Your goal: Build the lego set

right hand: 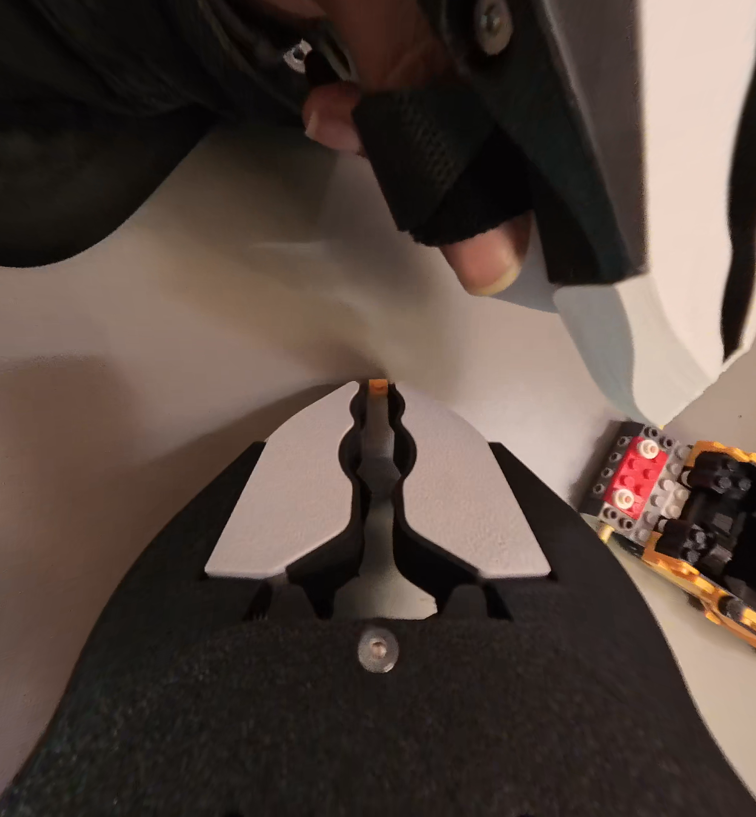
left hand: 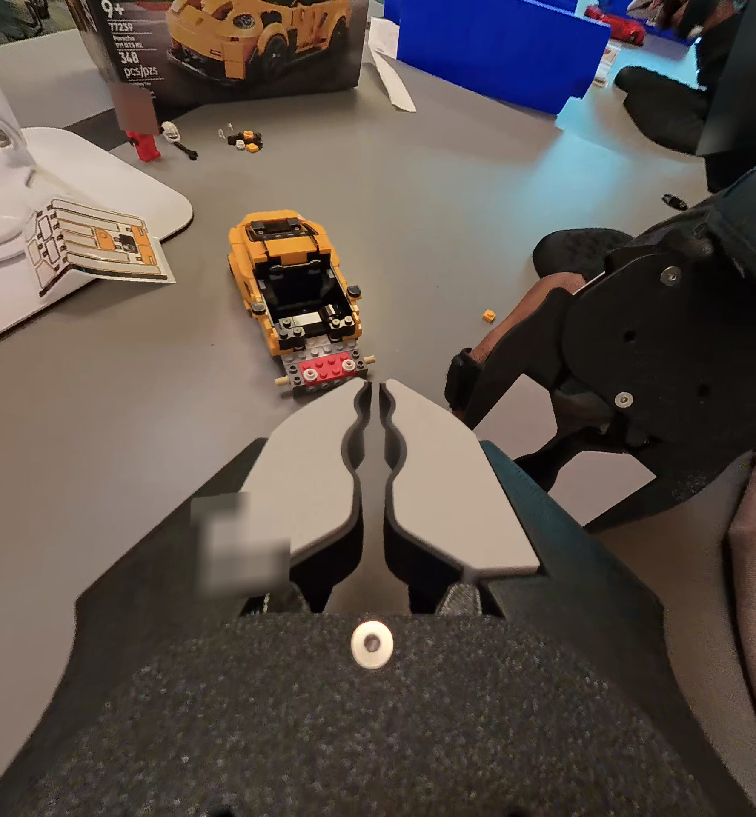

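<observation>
The half-built yellow and black Lego car [left hand: 292, 283] stands on the grey table [left hand: 411, 221], its open end with a red plate [left hand: 330, 368] toward me. My left gripper [left hand: 375, 385] is shut and empty, its tips just short of that red plate. My right gripper [right hand: 377, 389] is shut on a small orange piece [right hand: 377, 385], held over the table to the left of the car [right hand: 699, 521]. The right gripper's black body [left hand: 659, 353] and the hand on it show at the right of the left wrist view. The left gripper's white fingers [right hand: 677, 318] reach down to the car's end.
The set's box [left hand: 234, 44] stands at the back. A sticker sheet [left hand: 93, 243] lies on a white lamp base [left hand: 102, 177] at the left. Loose parts [left hand: 245, 141], a red piece [left hand: 146, 148] and one orange stud [left hand: 489, 315] lie about. A blue bin [left hand: 500, 53] stands back right.
</observation>
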A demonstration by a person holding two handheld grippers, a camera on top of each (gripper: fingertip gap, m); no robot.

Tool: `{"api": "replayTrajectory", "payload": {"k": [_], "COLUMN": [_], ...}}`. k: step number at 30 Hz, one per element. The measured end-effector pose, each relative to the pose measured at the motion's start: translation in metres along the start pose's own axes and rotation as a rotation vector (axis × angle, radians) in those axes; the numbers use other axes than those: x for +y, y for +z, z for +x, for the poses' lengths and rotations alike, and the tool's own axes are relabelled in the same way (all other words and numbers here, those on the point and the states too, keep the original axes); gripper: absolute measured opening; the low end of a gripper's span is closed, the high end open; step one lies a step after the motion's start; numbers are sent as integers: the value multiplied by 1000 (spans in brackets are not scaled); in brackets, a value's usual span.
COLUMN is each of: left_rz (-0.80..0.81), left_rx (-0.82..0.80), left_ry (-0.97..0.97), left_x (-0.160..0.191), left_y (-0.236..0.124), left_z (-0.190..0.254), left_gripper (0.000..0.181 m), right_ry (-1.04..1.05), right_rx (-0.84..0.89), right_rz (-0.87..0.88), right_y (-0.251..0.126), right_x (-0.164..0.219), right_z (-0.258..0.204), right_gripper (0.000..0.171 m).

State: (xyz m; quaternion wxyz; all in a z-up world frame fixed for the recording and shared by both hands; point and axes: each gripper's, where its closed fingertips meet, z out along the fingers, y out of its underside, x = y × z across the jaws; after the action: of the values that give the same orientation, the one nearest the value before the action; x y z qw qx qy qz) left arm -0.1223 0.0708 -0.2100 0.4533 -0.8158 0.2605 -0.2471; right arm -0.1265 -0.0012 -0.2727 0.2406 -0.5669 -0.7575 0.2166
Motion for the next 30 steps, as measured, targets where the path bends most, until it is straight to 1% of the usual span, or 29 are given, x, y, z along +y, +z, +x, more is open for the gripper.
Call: {"api": "replayTrajectory", "payload": {"k": [3, 6, 14, 17, 20, 22, 26, 30], "left_rz": [-16, -23, -16, -14, -14, -16, -23, -31], "left_rx": [-18, -25, -34, -40, -42, -43, -48, -58], "left_ry": [24, 32, 35, 40, 42, 43, 52, 63], "left_x": [2, 4, 3, 2, 1, 2, 3, 4], "left_y": [1, 2, 1, 0, 0, 0, 0, 0], "left_z": [-1, -2, -3, -3, -4, -4, -4, -5], "left_gripper": [3, 3, 3, 3, 3, 3, 3, 3], "right_ry": [5, 10, 106, 134, 88, 75, 75, 100], "right_rx": [-4, -6, -66, -75, -60, -81, -100, -123], "right_rz": [-6, -6, 99, 81, 16, -29, -27, 30], "right_y": [0, -1, -16, -17, -16, -15, -15, -18], "right_x": [0, 0, -9, 0, 13, 19, 16, 5], "right_z": [-1, 0, -1, -1, -6, -12, -14, -15], "right_gripper": [11, 19, 31, 34, 35, 36, 39, 41]}}
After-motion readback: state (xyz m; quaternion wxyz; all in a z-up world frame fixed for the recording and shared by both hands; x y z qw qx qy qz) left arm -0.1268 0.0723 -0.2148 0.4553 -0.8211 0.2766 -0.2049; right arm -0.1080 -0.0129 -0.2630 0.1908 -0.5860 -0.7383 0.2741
